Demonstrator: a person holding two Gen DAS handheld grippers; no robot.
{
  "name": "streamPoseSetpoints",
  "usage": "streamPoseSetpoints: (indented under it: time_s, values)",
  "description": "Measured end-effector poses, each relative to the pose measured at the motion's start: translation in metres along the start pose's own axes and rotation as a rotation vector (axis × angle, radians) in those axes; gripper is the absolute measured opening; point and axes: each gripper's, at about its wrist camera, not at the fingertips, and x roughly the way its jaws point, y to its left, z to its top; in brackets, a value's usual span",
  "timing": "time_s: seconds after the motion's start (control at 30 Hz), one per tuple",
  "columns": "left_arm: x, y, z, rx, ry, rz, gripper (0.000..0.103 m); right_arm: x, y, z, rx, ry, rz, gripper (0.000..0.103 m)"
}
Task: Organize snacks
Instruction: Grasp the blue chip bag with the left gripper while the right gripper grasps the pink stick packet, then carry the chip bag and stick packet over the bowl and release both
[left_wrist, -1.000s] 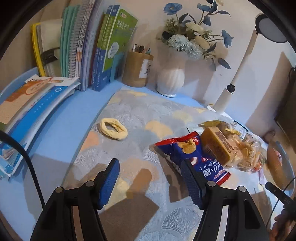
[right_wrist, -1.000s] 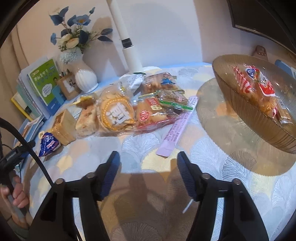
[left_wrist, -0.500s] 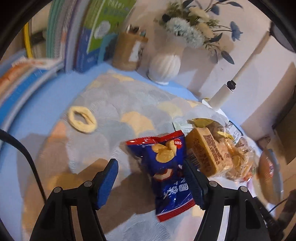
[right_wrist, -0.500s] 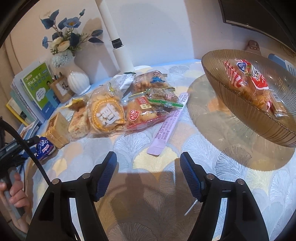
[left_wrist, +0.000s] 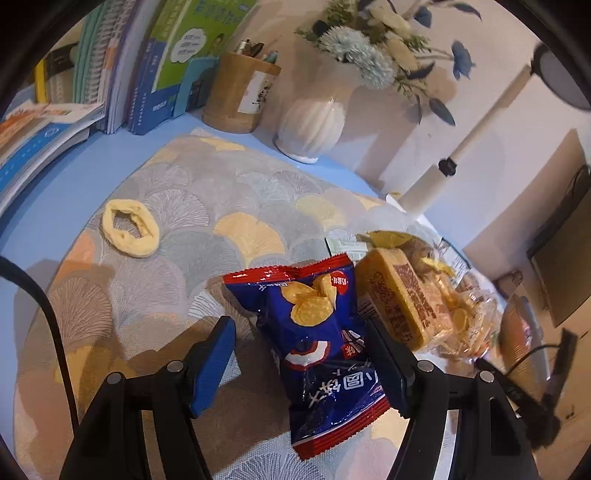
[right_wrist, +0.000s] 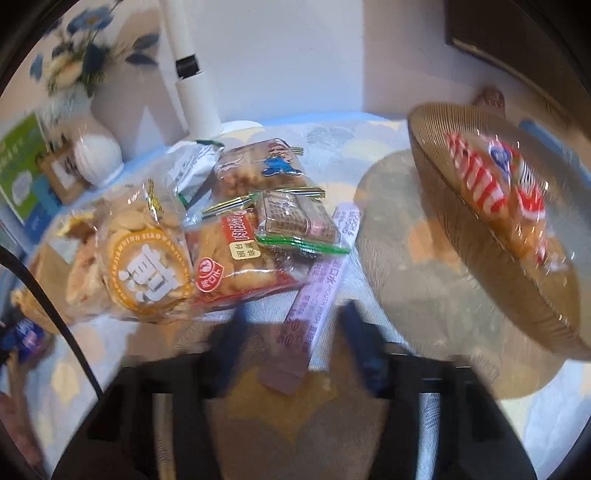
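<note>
A blue chip bag (left_wrist: 317, 343) lies flat on the patterned cloth between the fingers of my left gripper (left_wrist: 299, 363). That gripper is open: its right pad sits at the bag's edge and its left pad stands well clear. In the blurred right wrist view, my right gripper (right_wrist: 295, 339) straddles the near end of a purple stick sachet (right_wrist: 314, 295). Its jaws are closing, with a gap still showing on both sides of the sachet. An amber glass bowl (right_wrist: 517, 288) at the right holds a red-and-white snack pack (right_wrist: 495, 184).
A heap of snack packs (right_wrist: 236, 254) lies beyond the sachet, with a round biscuit bag (right_wrist: 147, 266) at its left. A yellow cake pack (left_wrist: 399, 299) touches the chip bag. A yellow scrunchie (left_wrist: 131, 227), white vase (left_wrist: 310, 122), pen holder (left_wrist: 236, 96), books (left_wrist: 129, 55) and lamp stem (left_wrist: 461, 147) line the back.
My left gripper moved in over the blue chip bag, which now lies between its fingers. My right gripper moved forward to the purple sachet and its fingers have drawn closer together.
</note>
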Motion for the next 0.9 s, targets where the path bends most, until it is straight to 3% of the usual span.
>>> streamPoseSetpoints:
  time_s: [0.03, 0.2, 0.3, 0.4, 0.5, 0.6, 0.7, 0.77, 0.9]
  values:
    - [-0.001, 0.003, 0.0, -0.015, -0.006, -0.01, 0.069, 0.0, -0.001, -0.001, -0.009, -0.004, -0.004, 0.027]
    - [-0.002, 0.013, 0.001, -0.063, -0.003, -0.063, 0.069, -0.015, -0.021, -0.017, -0.01, 0.006, 0.084, 0.022]
    - [0.004, -0.003, 0.0, 0.006, 0.007, 0.01, 0.069, -0.03, -0.024, -0.035, -0.054, 0.024, 0.138, 0.022]
    - [0.01, -0.025, -0.004, 0.117, 0.013, 0.103, 0.059, -0.047, -0.021, -0.054, -0.122, 0.035, 0.171, 0.022]
    - [0.007, -0.029, -0.006, 0.146, -0.009, 0.118, 0.044, -0.059, -0.021, -0.066, -0.149, 0.038, 0.182, 0.022]
    - [-0.007, -0.02, -0.008, 0.11, -0.062, 0.068, 0.036, -0.063, -0.028, -0.072, -0.116, 0.041, 0.204, 0.023]
    - [-0.017, -0.006, -0.007, 0.041, -0.106, 0.038, 0.034, -0.061, -0.035, -0.072, -0.07, 0.052, 0.229, 0.024]
    - [-0.016, -0.001, -0.005, 0.012, -0.096, 0.034, 0.034, -0.06, -0.03, -0.069, -0.066, 0.061, 0.241, 0.037]
    - [-0.016, -0.008, -0.006, 0.034, -0.104, 0.037, 0.033, -0.053, -0.008, -0.067, -0.137, 0.033, 0.128, 0.038]
